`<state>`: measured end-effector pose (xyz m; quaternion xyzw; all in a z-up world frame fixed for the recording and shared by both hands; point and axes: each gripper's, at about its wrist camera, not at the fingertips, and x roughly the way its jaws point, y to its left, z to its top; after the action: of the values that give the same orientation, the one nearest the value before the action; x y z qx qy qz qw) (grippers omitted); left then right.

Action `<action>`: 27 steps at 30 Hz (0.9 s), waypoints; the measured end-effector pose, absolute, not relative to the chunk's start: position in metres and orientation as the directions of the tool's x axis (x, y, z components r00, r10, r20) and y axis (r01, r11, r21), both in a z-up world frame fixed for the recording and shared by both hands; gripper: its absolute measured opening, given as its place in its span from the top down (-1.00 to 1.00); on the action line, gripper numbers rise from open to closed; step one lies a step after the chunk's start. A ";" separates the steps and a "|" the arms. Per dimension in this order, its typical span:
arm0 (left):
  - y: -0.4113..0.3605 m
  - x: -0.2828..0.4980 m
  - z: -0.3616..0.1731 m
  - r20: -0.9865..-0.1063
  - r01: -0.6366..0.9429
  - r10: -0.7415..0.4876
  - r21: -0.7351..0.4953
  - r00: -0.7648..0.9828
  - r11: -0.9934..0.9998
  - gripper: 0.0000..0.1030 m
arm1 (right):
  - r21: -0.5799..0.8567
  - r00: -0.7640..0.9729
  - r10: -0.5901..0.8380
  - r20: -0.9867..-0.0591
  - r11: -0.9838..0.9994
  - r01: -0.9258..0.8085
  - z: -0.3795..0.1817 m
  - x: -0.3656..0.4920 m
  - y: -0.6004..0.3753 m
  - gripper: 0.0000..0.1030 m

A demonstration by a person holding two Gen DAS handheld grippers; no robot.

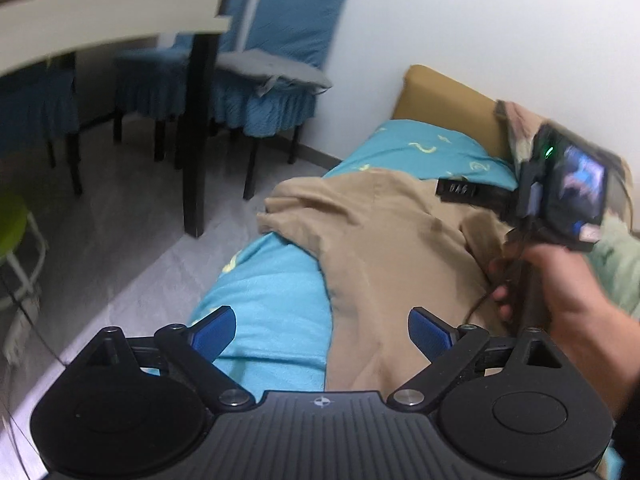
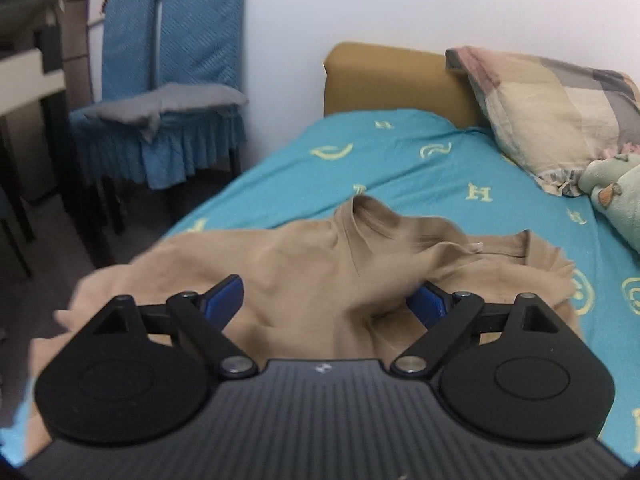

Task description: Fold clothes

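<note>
Tan T-shirt (image 2: 320, 264) lies crumpled on the bed (image 2: 440, 160), over the turquoise sheet printed with yellow letters; collar points toward the mustard headboard (image 2: 392, 80), body spreads toward the bed's floor-side edge, and in the left wrist view a fold of it (image 1: 292, 208) bulges over that edge. Right gripper (image 2: 324, 300) sits low over the shirt, jaws spread wide; cloth bunches up between the blue pads and hides most of the right-hand pad, but neither pad presses on it, so nothing is gripped. Left gripper (image 1: 320, 336) hovers at the near end of the bed, jaws likewise wide apart and empty, one pad above bare sheet, the other above the shirt's edge. In the left wrist view the person's right hand (image 1: 560, 284) holds the other gripper's handle above the shirt, with its camera screen lit. Open sheet remains between the collar and the headboard. On the wall side a patchwork pillow (image 2: 560, 120) leans against the headboard, a pale green plush toy (image 2: 620, 196) just beside it, both clear of the shirt. Off the floor-side edge: grey floor, then a chair with a blue cover (image 1: 272, 92) carrying a grey cushion, near a dark table leg (image 1: 198, 140) and a pale tabletop; a green stool (image 1: 12, 224) stands further out.
</note>
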<state>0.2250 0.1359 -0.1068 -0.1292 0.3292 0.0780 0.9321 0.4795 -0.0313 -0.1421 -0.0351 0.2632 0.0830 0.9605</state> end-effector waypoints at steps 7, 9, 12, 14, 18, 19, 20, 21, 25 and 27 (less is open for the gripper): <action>0.137 0.209 -0.086 -0.601 -0.219 0.064 -0.189 0.797 0.957 -0.84 | 0.040 0.887 0.172 -0.428 0.984 -0.172 -0.074 0.381 -0.087 -0.73; 0.133 0.197 -0.076 -0.578 -0.201 0.065 -0.173 0.814 0.964 -0.84 | 0.052 0.897 0.169 -0.409 0.985 -0.163 -0.057 0.344 -0.106 -0.73; 0.118 0.172 -0.060 -0.533 -0.147 0.029 -0.181 0.846 0.972 -0.84 | 0.073 0.906 0.170 -0.388 0.985 -0.154 -0.035 0.283 -0.137 -0.73; 0.104 0.154 -0.051 -0.507 -0.106 -0.007 -0.193 0.862 0.975 -0.84 | 0.095 0.911 0.162 -0.379 0.986 -0.136 -0.022 0.242 -0.157 -0.73; 0.062 0.119 -0.045 -0.493 0.018 -0.122 -0.211 0.862 0.977 -0.84 | 0.157 0.918 0.146 -0.369 0.983 -0.093 -0.008 0.162 -0.197 -0.73; 0.051 0.111 -0.044 -0.493 0.049 -0.144 -0.202 0.858 0.978 -0.84 | 0.175 0.917 0.146 -0.371 0.981 -0.085 -0.010 0.143 -0.205 -0.73; 0.040 0.104 -0.044 -0.493 0.075 -0.158 -0.184 0.855 0.980 -0.84 | 0.193 0.917 0.145 -0.373 0.978 -0.076 -0.012 0.125 -0.214 -0.73; 0.029 0.097 -0.044 -0.495 0.100 -0.169 -0.163 0.853 0.982 -0.84 | 0.208 0.917 0.140 -0.374 0.976 -0.064 -0.017 0.108 -0.221 -0.73; -0.002 0.074 -0.045 -0.512 0.189 -0.213 -0.099 0.832 0.977 -0.84 | 0.265 0.910 0.089 -0.405 0.964 0.024 -0.037 0.052 -0.247 -0.73; -0.014 0.067 -0.048 -0.530 0.222 -0.243 -0.105 0.813 0.969 -0.84 | 0.306 0.910 0.072 -0.408 0.950 0.063 -0.040 0.031 -0.263 -0.73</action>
<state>0.0669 -0.0136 -0.0483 -0.0189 0.2806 -0.1222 0.9518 0.0308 -0.2626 -0.0398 0.1583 0.2118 0.0023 0.9644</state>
